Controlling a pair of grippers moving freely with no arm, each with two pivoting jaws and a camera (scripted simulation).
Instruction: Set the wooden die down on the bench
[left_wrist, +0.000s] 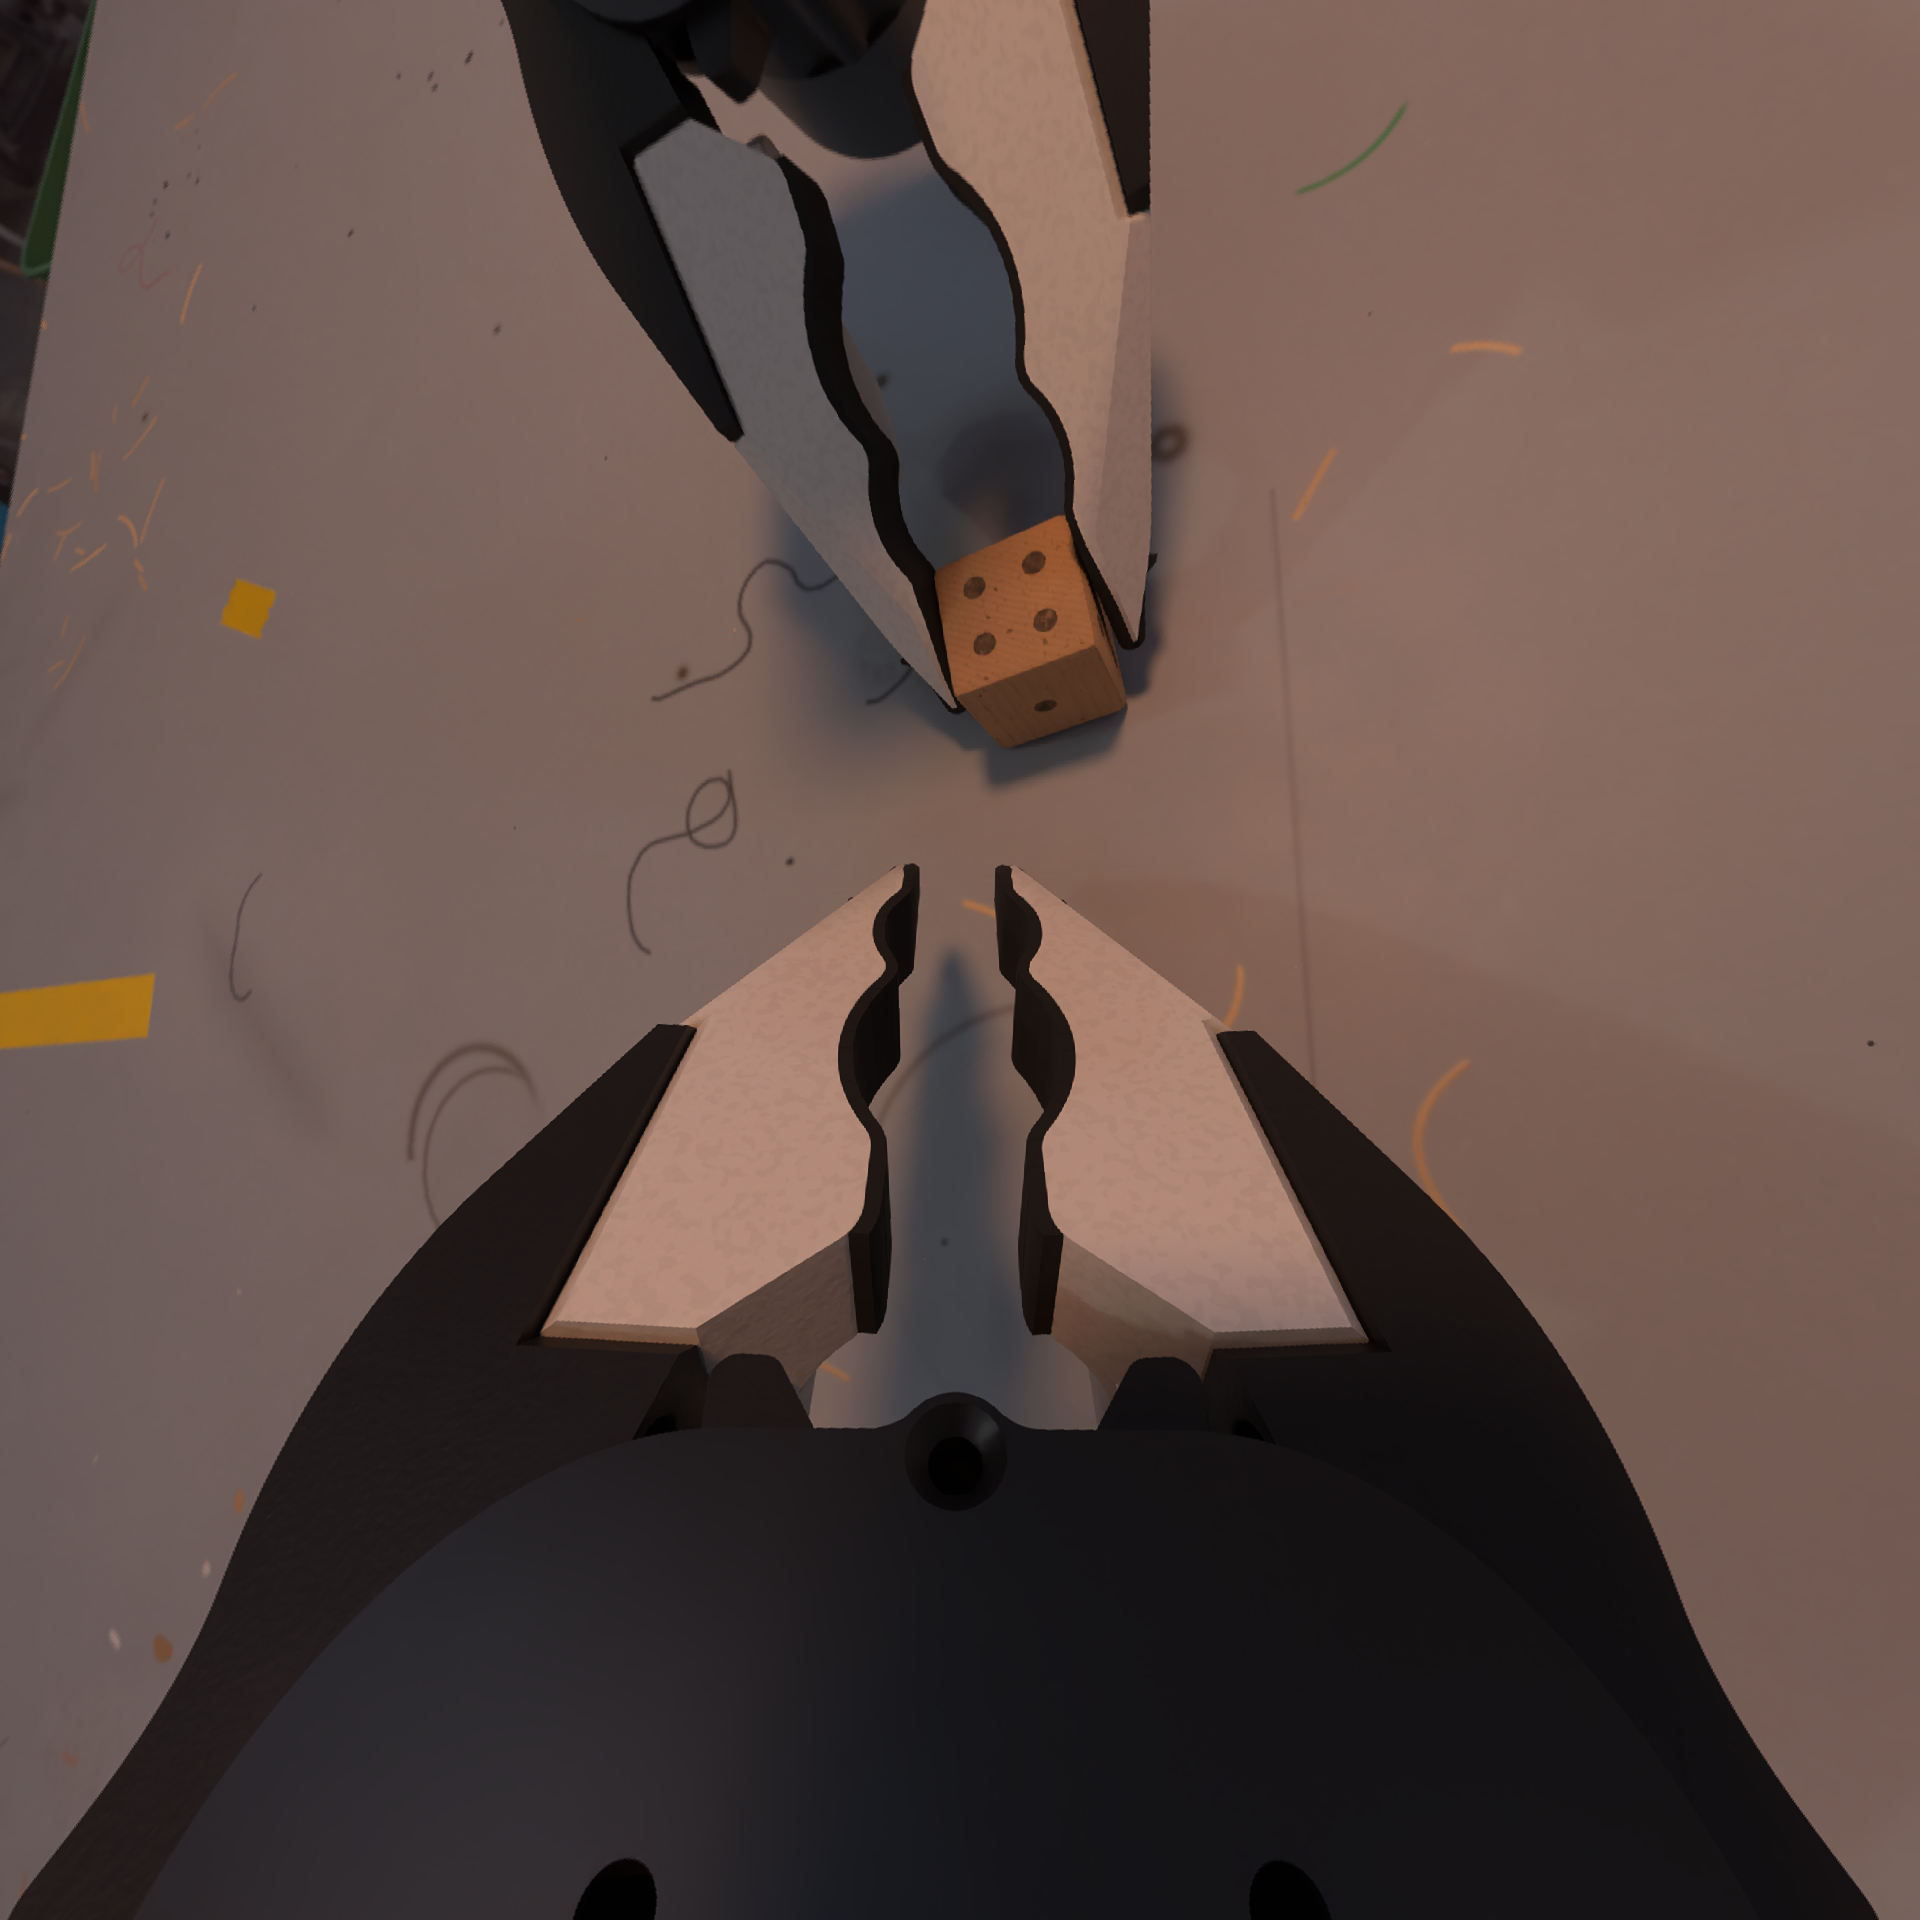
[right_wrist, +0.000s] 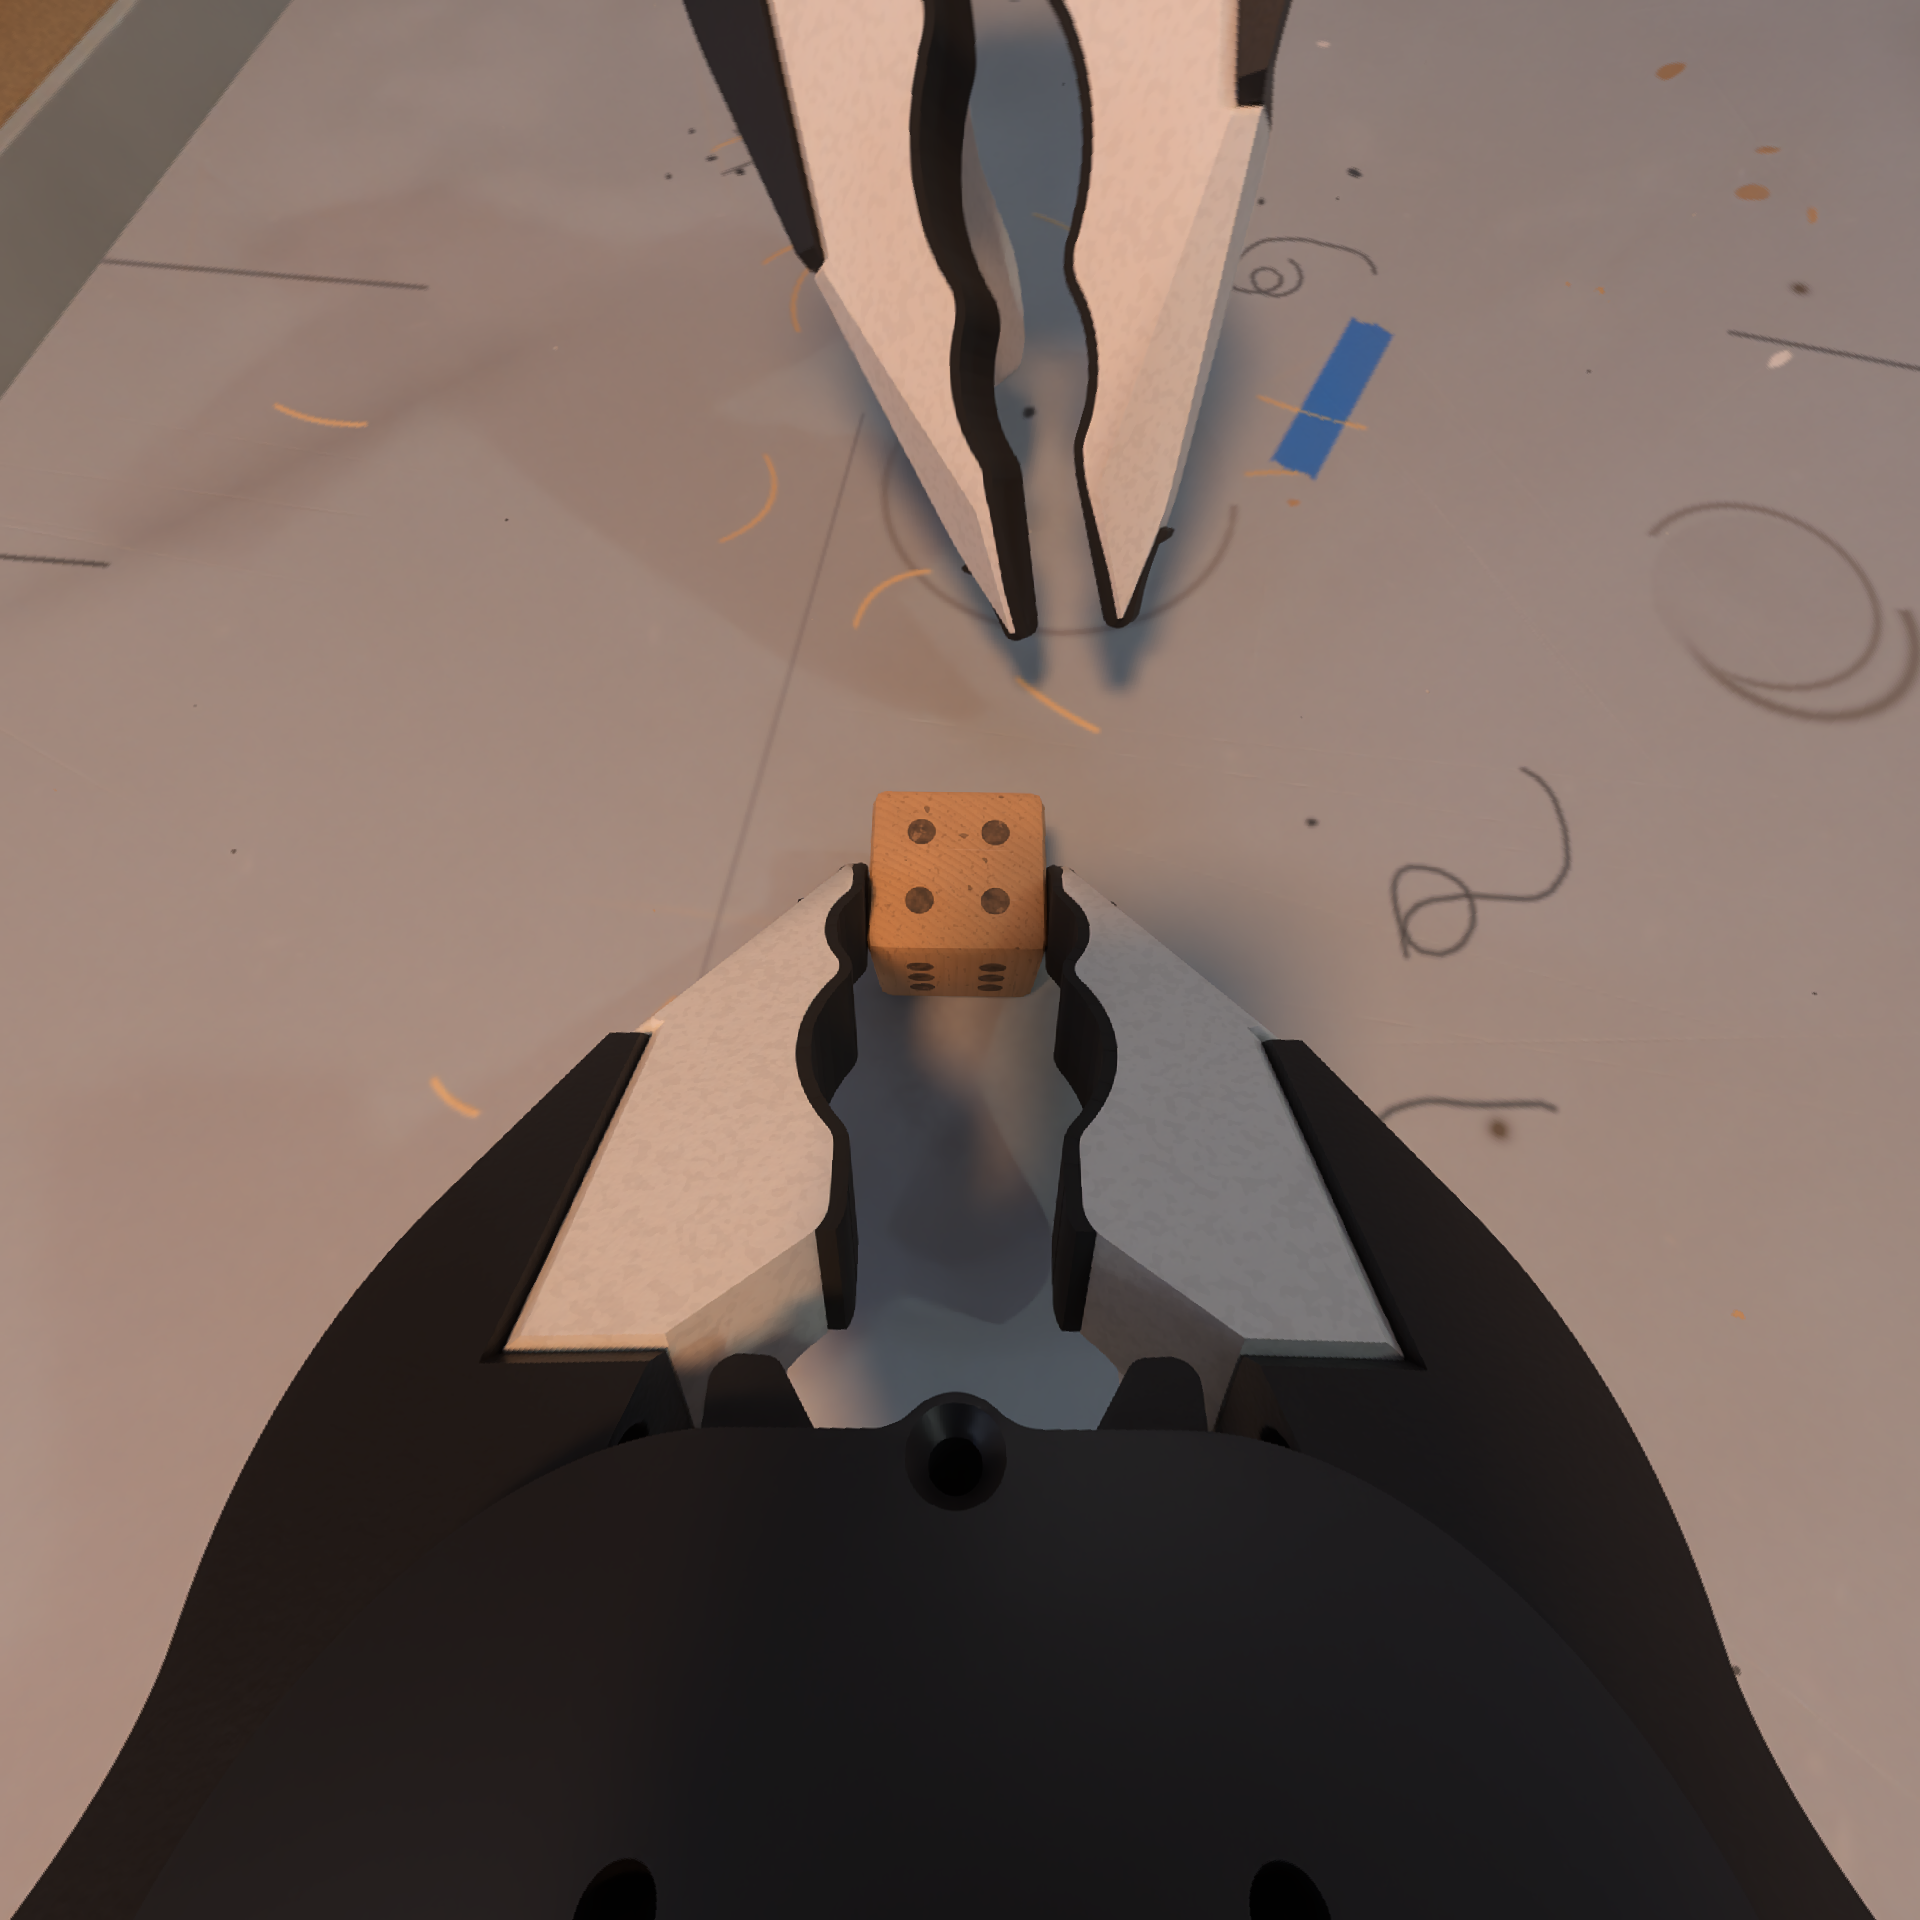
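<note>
Right wrist view, wooden die pinched between right gripper jaw tips, left gripper jaws nearly closed, empty.

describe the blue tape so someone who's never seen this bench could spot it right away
On the grey scuffed bench, look beyond the wooden die held in the right gripper to the left gripper. Just right of it lies a short blue tape strip, the only blue mark among pencil scribbles.

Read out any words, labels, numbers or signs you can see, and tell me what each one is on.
There is no readable text anywhere.
wooden die: only pips, four on top, six on one side face, one on another.
blue tape and yellow tape on the bench: blank.
pencil scribbles on the bench: loops, not letters.
</note>
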